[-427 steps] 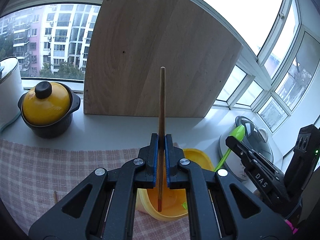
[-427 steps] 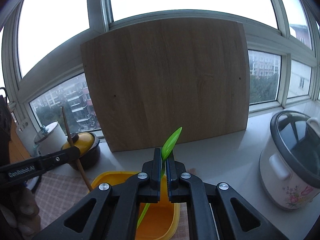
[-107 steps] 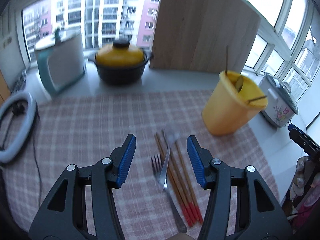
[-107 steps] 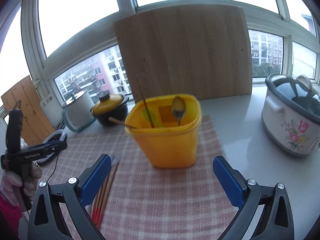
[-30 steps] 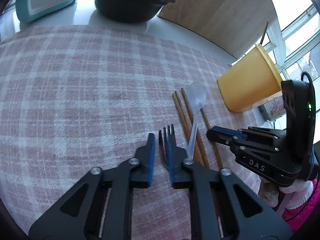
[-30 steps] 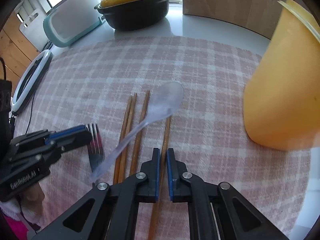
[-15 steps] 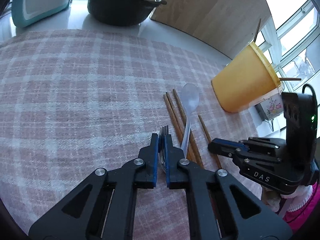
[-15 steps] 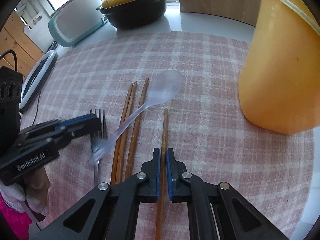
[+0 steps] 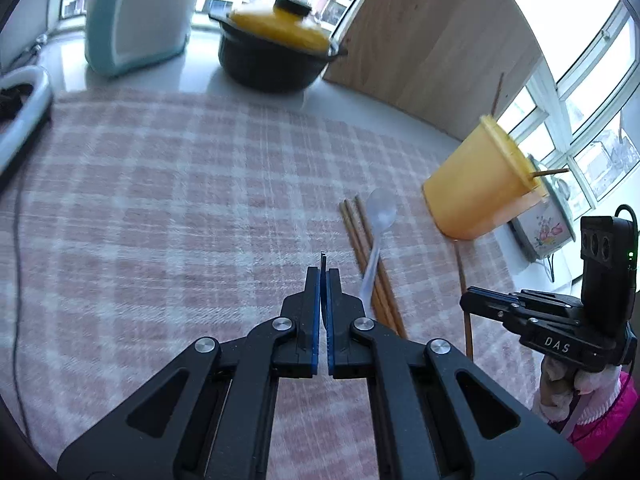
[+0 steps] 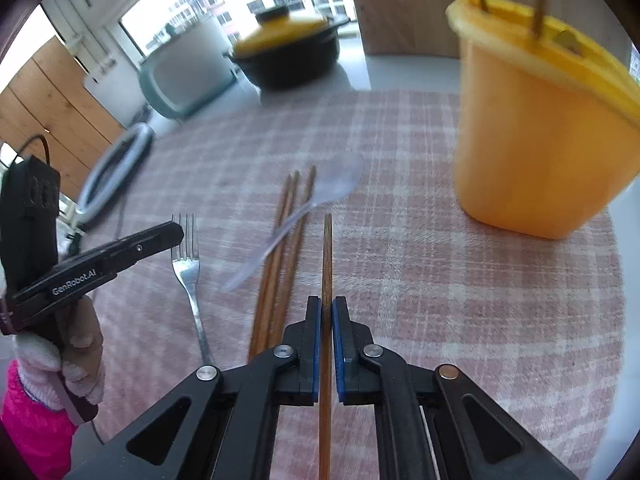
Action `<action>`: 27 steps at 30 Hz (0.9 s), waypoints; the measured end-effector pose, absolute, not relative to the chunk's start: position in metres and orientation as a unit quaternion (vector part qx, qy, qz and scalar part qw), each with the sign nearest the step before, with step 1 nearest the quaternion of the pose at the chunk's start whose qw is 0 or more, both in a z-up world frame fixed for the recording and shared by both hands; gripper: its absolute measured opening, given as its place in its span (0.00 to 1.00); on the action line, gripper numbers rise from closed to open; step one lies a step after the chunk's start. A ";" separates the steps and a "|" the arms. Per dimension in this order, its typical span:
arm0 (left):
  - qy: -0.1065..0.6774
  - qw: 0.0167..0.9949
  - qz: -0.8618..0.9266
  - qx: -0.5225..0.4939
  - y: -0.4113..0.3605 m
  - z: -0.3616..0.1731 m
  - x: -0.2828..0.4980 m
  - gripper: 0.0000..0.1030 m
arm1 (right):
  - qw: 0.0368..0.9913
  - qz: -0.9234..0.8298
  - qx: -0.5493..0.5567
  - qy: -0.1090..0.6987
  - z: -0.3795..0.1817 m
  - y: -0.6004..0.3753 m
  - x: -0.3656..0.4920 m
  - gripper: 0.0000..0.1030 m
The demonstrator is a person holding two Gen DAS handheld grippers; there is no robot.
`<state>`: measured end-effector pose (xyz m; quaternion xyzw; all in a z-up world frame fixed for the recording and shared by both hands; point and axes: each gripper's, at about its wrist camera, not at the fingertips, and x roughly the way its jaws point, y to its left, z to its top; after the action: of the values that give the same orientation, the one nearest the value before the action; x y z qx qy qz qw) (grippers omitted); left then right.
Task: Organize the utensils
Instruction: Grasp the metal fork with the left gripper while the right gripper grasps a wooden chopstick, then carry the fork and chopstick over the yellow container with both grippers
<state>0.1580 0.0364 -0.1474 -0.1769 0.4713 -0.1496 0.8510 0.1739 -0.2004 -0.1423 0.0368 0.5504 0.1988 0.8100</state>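
Observation:
My left gripper (image 9: 323, 272) is shut on a metal fork (image 10: 188, 256), seen edge-on between its fingers in the left wrist view; the right wrist view shows it lifted over the checked cloth. My right gripper (image 10: 327, 300) is shut on a wooden chopstick (image 10: 327, 248) and holds it above the cloth. Three more wooden chopsticks (image 10: 286, 232) and a clear plastic spoon (image 10: 320, 196) lie on the cloth between the grippers. The yellow utensil cup (image 10: 536, 136) stands at the right with chopsticks and a spoon in it; it also shows in the left wrist view (image 9: 476, 188).
A pink checked cloth (image 9: 160, 200) covers the table. A black pot with a yellow lid (image 9: 276, 56), a white and teal appliance (image 9: 136, 12) and a leaning wooden board (image 9: 432, 48) stand behind. A ring light (image 10: 116, 168) lies at the left, a flowered rice cooker (image 9: 544, 228) at the right.
Both grippers have risen from the cloth, the left with the fork and the right with one chopstick. Both views now tilt up toward the pot and cup.

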 end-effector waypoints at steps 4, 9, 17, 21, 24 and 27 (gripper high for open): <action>0.444 0.867 -0.145 -0.174 0.040 -0.121 0.143 0.00 | 0.826 0.209 0.049 0.521 -0.122 -0.208 0.162 0.03; 0.416 0.881 -0.146 -0.174 0.040 -0.091 0.124 0.01 | 0.845 0.213 0.062 0.487 -0.094 -0.221 0.154 0.03; 0.379 0.896 -0.151 -0.175 0.037 -0.053 0.106 0.01 | 0.873 0.209 0.070 0.435 -0.052 -0.244 0.138 0.03; 0.369 0.900 -0.150 -0.176 0.034 -0.042 0.105 0.01 | 0.884 0.203 0.080 0.415 -0.038 -0.257 0.135 0.03; 0.362 0.903 -0.151 -0.178 0.029 -0.035 0.107 0.01 | 0.891 0.196 0.093 0.399 -0.026 -0.273 0.131 0.03; 0.355 0.905 -0.155 -0.176 0.022 -0.029 0.111 0.01 | 0.896 0.190 0.098 0.388 -0.018 -0.284 0.129 0.03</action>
<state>0.1106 0.0222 -0.0290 -0.1763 0.3555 -0.1548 0.9048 0.1288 -0.2842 -0.0177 0.0982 0.3883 0.1897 0.8964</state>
